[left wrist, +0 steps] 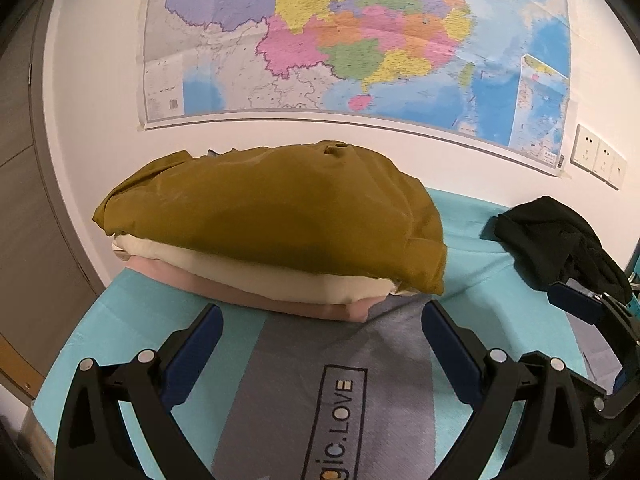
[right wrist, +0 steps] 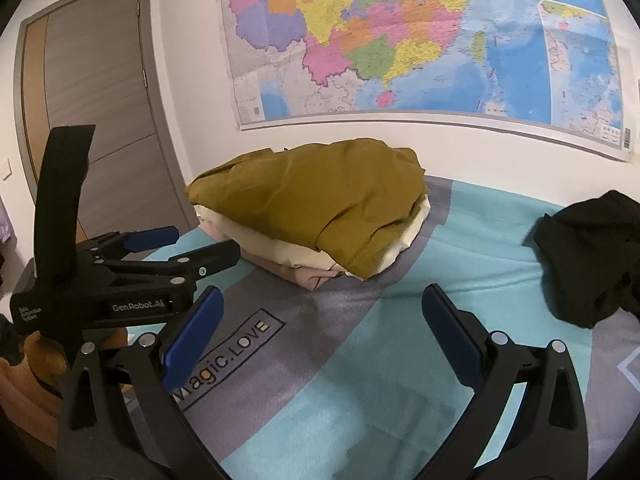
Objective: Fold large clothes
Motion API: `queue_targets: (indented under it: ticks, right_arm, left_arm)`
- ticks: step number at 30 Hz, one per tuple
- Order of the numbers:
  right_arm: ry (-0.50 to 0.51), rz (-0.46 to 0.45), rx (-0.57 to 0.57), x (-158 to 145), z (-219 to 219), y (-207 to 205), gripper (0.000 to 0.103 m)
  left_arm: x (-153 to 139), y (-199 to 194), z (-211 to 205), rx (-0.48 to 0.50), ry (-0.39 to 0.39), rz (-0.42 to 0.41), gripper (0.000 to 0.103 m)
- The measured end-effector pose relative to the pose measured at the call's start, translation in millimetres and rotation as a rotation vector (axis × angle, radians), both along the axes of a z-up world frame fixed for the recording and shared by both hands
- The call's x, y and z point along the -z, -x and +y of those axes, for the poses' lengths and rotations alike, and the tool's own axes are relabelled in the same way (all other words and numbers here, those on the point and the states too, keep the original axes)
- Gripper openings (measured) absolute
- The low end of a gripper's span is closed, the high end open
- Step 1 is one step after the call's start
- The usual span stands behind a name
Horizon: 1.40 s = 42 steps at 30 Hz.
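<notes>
A stack of folded clothes lies on the bed by the wall: an olive-brown garment [left wrist: 276,212] on top, a cream one [left wrist: 280,270] under it, a pink one [left wrist: 280,300] at the bottom. The stack also shows in the right wrist view [right wrist: 320,204]. A crumpled black garment [left wrist: 560,240] lies to the right, seen too in the right wrist view [right wrist: 592,256]. My left gripper [left wrist: 322,320] is open and empty, just in front of the stack. My right gripper [right wrist: 322,304] is open and empty, above the bedspread between the stack and the black garment.
The bed has a teal and grey bedspread [right wrist: 360,380] with printed lettering. A large wall map [left wrist: 360,40] hangs behind it. A grey door [right wrist: 96,100] stands at the left. Wall sockets [left wrist: 600,160] are at the right. The left gripper's body [right wrist: 120,276] shows in the right wrist view.
</notes>
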State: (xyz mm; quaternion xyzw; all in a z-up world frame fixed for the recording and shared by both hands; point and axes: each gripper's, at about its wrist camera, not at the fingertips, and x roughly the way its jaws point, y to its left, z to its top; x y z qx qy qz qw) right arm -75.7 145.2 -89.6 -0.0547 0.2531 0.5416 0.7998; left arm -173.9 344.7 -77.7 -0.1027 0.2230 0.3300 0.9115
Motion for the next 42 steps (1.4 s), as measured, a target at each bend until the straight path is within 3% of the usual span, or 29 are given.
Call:
queue_targets:
  ticks: [42]
  right_arm:
    - [-0.046,0.019,0.023,-2,-43,12,0.098]
  left_arm:
    - [9,6,-25,0.019,0.014,0.001,0.096]
